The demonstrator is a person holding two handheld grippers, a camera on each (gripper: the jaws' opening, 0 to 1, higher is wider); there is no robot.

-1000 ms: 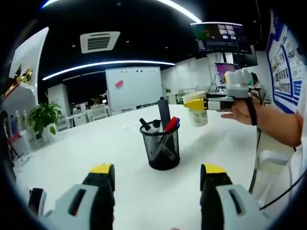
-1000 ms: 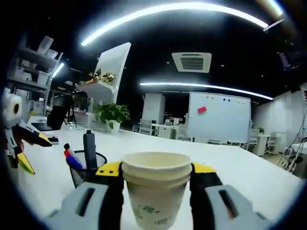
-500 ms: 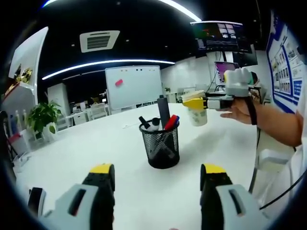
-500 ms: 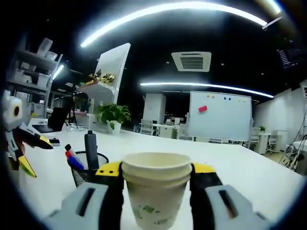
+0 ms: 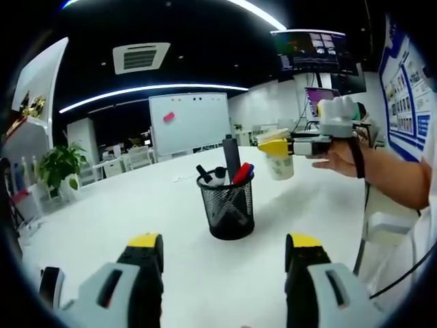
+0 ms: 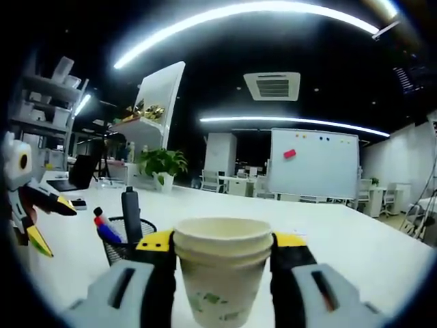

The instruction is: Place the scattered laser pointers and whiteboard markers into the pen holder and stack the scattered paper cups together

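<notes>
Black wire mesh forms the pen holder [image 5: 230, 210] standing on the white table [image 5: 136, 205] ahead of your left gripper [image 5: 222, 256], and markers [image 5: 235, 167] stick up out of it, one dark, one with red and blue showing. Your left gripper's jaws are spread wide with nothing between them, hovering above the table short of the holder. Off to the right in this left gripper view, your right gripper [image 5: 290, 145] pinches the paper cups [image 5: 278, 162] in the air, beyond and to the side of the holder, with a hand [image 5: 340, 158] behind it. In the right gripper view, the nested paper cups [image 6: 222, 273] sit upright, clamped between the yellow-tipped jaws of the right gripper [image 6: 222, 249], one rim showing just above another. The pen holder [image 6: 126, 239] stands to the left behind the cups, markers [image 6: 117, 215] poking from it, and your left gripper [image 6: 46, 219] shows at the far left edge, jaws apart.
</notes>
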